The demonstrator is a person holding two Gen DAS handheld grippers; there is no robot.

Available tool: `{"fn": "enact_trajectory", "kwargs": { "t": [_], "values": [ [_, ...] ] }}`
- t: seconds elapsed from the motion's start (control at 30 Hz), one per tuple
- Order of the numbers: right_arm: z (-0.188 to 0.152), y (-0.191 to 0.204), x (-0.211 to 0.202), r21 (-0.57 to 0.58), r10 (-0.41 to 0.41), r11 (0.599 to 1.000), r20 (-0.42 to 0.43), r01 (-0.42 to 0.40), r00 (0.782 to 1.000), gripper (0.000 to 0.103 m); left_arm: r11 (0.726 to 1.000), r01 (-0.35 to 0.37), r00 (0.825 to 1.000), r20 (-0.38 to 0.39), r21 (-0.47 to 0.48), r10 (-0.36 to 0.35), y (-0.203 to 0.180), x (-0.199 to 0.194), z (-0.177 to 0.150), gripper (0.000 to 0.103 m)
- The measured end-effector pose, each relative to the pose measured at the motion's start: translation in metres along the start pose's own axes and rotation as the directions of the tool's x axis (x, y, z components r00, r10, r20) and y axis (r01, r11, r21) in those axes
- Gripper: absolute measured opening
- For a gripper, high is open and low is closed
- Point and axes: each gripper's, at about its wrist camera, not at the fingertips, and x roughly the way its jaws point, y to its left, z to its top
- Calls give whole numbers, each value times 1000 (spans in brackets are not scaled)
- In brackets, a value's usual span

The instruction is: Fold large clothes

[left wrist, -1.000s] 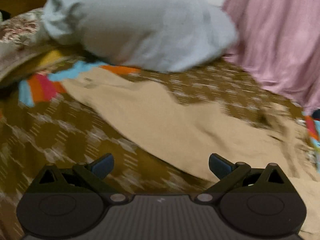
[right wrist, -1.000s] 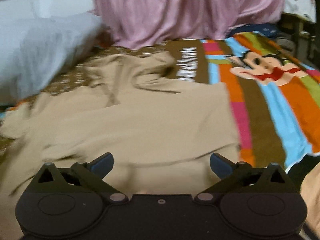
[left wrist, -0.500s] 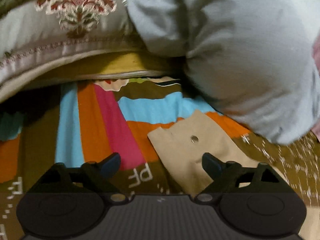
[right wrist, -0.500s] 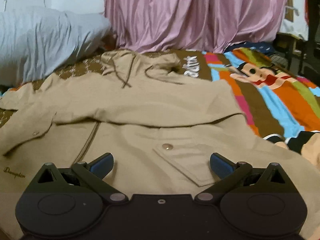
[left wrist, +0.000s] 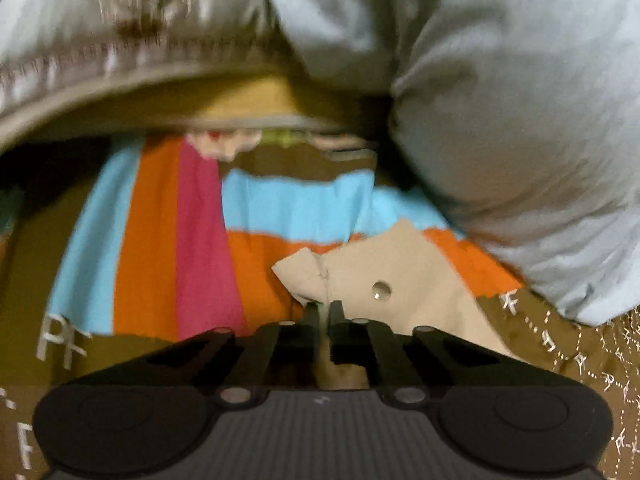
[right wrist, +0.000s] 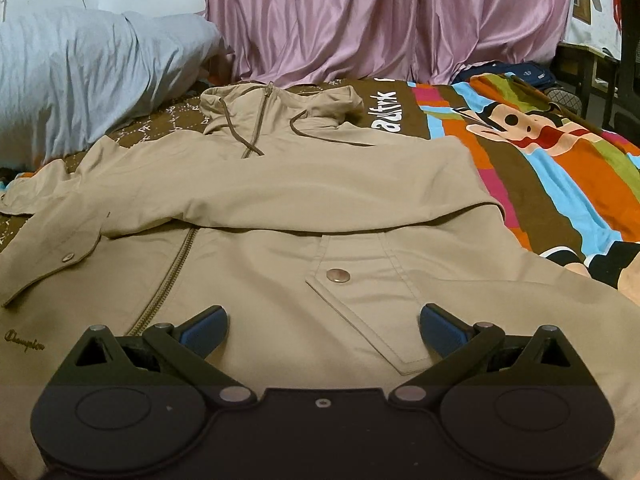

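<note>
A tan hooded jacket (right wrist: pixel 304 200) lies spread front-up on the bed, hood at the far side, one sleeve folded across its chest. My right gripper (right wrist: pixel 323 326) is open and empty, low over the jacket's lower front near a snap pocket (right wrist: pixel 360 292). In the left wrist view, the jacket's sleeve cuff (left wrist: pixel 384 276) with a metal snap lies on the striped bedcover. My left gripper (left wrist: pixel 324 312) is shut on the edge of that cuff.
A grey pillow (right wrist: pixel 80 76) lies at the far left and also shows in the left wrist view (left wrist: pixel 500 100). A patterned cushion (left wrist: pixel 120 40) lies beyond the cuff. Pink curtains (right wrist: pixel 360 16) hang behind the bed. The colourful cartoon bedcover (right wrist: pixel 560 152) extends right.
My left gripper has closed on the sleeve cuff after swinging left to it. My right gripper has stayed open and settled over the jacket's front.
</note>
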Motion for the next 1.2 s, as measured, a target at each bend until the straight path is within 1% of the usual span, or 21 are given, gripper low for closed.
{"fn": "enact_trajectory", "kwargs": {
  "t": [0.07,0.13,0.2,0.27,0.37,0.4,0.43,0.47,0.57,0.63,0.67,0.7,0.73,0.77,0.83,0.93,0.97,1.0,1.03,1.1,1.2],
  "values": [
    [0,0,0,2,1,1000,0,-1,1000,102,1000,-2,998,57,31,1,-8,-20,2,1],
    [0,0,0,3,2,1000,1,-2,1000,102,998,14,994,108,61,-20,-18,-42,4,0],
    [0,-1,0,6,6,1000,2,-6,1000,102,991,45,981,179,127,-68,-34,-76,7,0],
    [-1,0,0,6,7,1000,2,-7,1000,102,977,95,962,233,193,-140,-50,-113,6,0],
    [-1,-1,0,10,10,1000,2,-10,1000,102,941,240,925,237,240,-297,-74,-175,2,0],
    [0,-1,0,12,13,1000,1,-13,1000,102,921,292,906,234,257,-353,-84,-198,0,0],
    [1,-2,0,15,16,1000,0,-16,1000,102,903,325,890,233,280,-393,-93,-218,-2,0],
    [1,-2,0,19,19,1000,0,-19,1000,102,880,356,868,238,313,-436,-107,-242,-7,0],
    [1,-4,-1,31,32,999,2,-33,999,102,817,427,820,215,387,-530,-141,-295,-24,0],
    [1,-10,-8,65,51,996,31,-53,998,100,766,468,788,185,441,-588,-168,-326,-44,0],
    [0,-15,-16,110,51,992,77,-60,996,98,744,484,776,167,461,-608,-177,-336,-54,0],
    [-1,-20,-26,154,46,986,118,-64,992,98,713,505,759,142,487,-635,-189,-349,-68,0],
    [0,-26,-36,204,47,976,161,-80,986,98,681,524,742,118,512,-660,-200,-360,-83,0],
    [2,-31,-48,243,59,964,205,-109,977,98,658,537,730,99,528,-676,-207,-368,-94,0],
    [10,-34,-65,242,58,962,266,-125,962,100,598,572,701,44,562,-712,-226,-384,-127,0],
    [16,-36,-86,231,26,966,350,-113,936,102,533,615,672,-32,581,-740,-247,-401,-175,0],
    [16,-39,-92,248,18,962,370,-118,929,102,504,636,659,-72,585,-749,-254,-403,-195,0],
    [16,-43,-95,266,8,957,378,-117,926,102,481,649,654,-108,590,-749,-260,-402,-211,1],
    [17,-49,-97,285,-6,952,377,-110,926,102,461,668,648,-152,584,-746,-265,-398,-230,1],
    [17,-57,-97,312,-45,947,352,-72,935,102,425,718,626,-244,551,-741,-269,-386,-264,1],
    [12,-63,-97,318,-119,948,350,2,929,102,402,782,593,-371,476,-715,-272,-371,-311,3]
  ]
}}
